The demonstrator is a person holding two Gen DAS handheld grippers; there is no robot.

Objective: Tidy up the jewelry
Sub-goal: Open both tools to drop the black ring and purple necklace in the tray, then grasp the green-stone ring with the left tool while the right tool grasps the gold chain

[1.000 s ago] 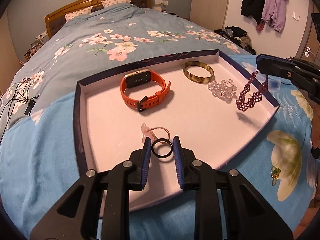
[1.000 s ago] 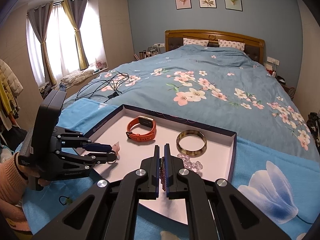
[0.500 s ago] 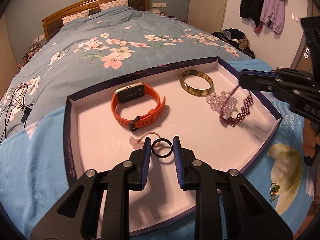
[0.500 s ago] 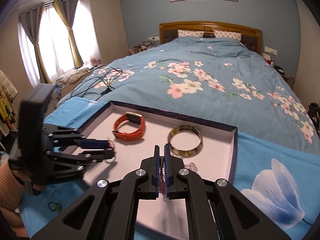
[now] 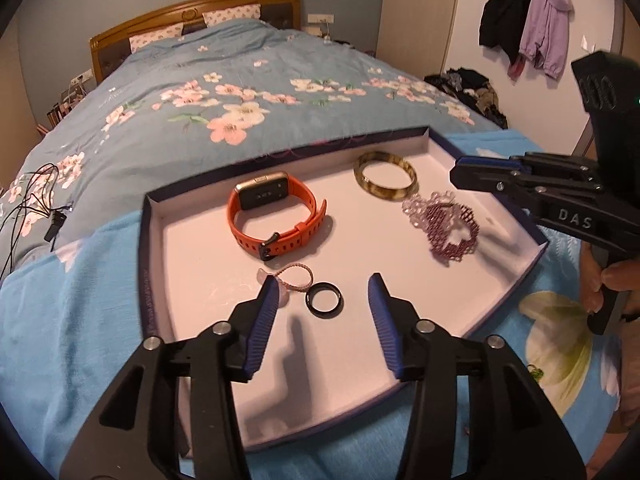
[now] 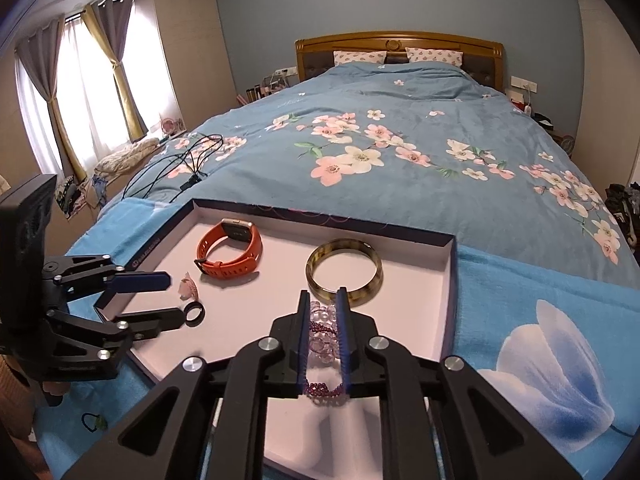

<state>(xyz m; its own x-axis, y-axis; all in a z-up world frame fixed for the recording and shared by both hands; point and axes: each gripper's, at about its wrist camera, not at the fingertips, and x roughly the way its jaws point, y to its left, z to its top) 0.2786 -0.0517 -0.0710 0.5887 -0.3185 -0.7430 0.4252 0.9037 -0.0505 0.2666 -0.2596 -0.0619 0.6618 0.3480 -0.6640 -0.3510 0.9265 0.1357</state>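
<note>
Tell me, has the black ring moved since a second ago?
Yes. The black ring was pinched in the left gripper; now it lies on the tray beside the pink ring, jaws open around it.

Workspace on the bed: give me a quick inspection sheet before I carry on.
Surface: open tray on a floral blue bedspread.
Job's things: in the tray, black ring, pink elastic band, orange watch, tortoiseshell bangle, clear bead bracelet, purple beaded bracelet.
Clutter: small green item on the bedspread.
Grippers: left hand-held gripper open, ring lying between its fingers; right hand-held gripper open above the purple beaded bracelet.
Cables: black cables on the bed.
Surroundings: headboard, curtains, hanging jackets.
</note>
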